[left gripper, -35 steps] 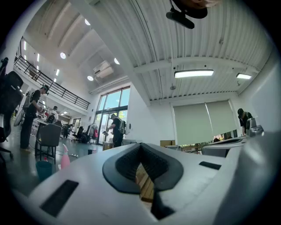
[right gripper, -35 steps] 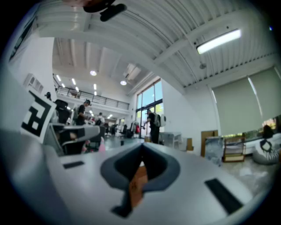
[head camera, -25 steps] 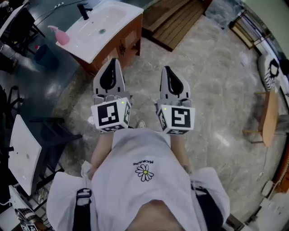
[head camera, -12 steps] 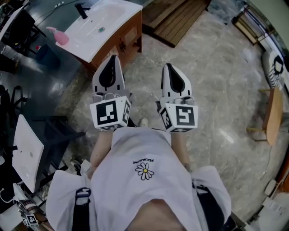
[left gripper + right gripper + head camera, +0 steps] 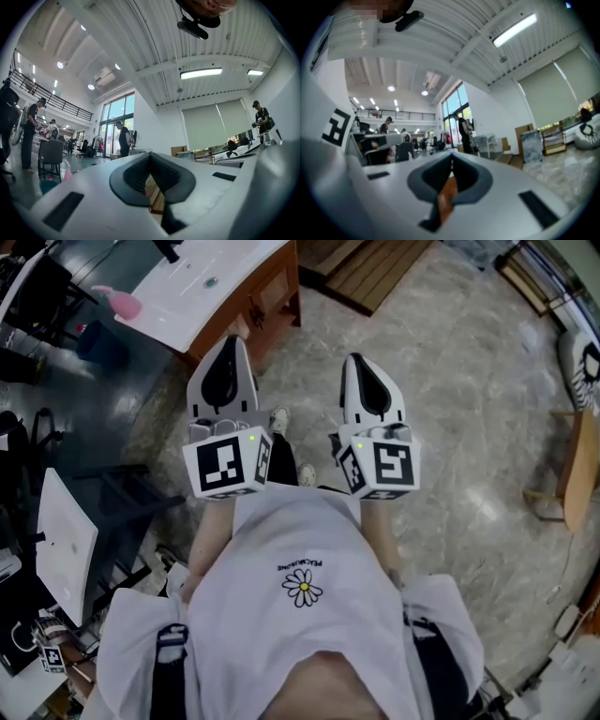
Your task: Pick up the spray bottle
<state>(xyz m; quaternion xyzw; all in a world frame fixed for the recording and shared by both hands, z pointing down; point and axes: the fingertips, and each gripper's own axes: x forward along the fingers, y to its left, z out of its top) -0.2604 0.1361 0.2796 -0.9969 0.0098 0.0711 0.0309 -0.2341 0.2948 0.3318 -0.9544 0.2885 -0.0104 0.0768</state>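
Parts of the scene are cut off: the black faucet [image 5: 167, 249] runs out at the top edge of the head view, and the desk [image 5: 251, 307], a wooden cabinet with a white basin top, loses its far end there too. The 1 pink spray bottle [image 5: 121, 302] stands on the left corner of that white top, well apart from both claws; its nozzle is too small to make out. In the left gripper view it is only a pink sliver, half hidden behind the claw's own body. The 2 claws hang side by side above the marble floor. The left claw [image 5: 232, 340] has its tips together on nothing, and the right claw [image 5: 356, 359] is likewise closed and empty. The person's 2 shoes [image 5: 279, 418] show between them.
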